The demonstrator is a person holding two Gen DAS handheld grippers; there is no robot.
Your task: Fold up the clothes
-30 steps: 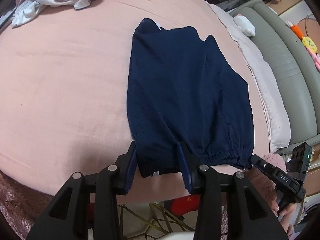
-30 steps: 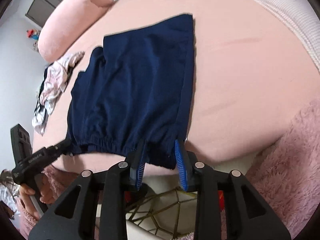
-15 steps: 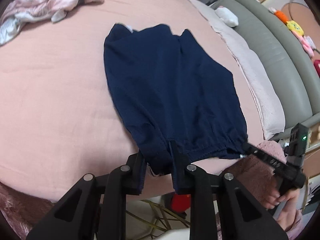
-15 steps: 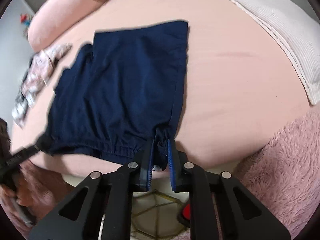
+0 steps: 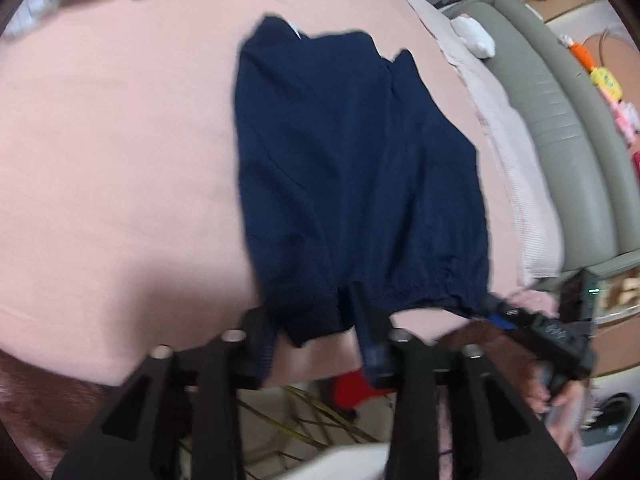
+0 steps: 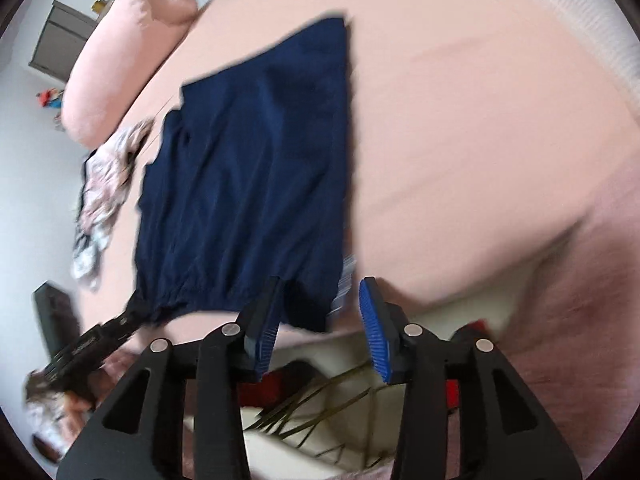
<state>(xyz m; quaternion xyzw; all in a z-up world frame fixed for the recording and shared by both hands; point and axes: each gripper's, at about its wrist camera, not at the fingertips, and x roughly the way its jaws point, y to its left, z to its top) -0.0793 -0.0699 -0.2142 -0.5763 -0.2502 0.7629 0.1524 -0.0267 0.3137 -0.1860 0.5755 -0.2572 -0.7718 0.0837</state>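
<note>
Navy garment (image 5: pixel 352 184): laid flat on the pink bed (image 5: pixel 120 152), elastic hem at the 6 o'clock edge.
Left gripper (image 5: pixel 316 340): jaws held apart, with a hem corner lying between them; whether the cloth is pinched cannot be told.
Right gripper (image 6: pixel 320 328): jaws spread wide, nothing gripped; the hem corner is seen just beside the left finger.
Patterned clothes (image 6: pixel 100 200): heaped at the garment's 9 o'clock in the right wrist view.
Pillow (image 6: pixel 128 40): seen at 11 o'clock.

A grey sofa (image 5: pixel 568 128) flanks the bed; a pink bolster (image 6: pixel 124 48) beyond.
</note>
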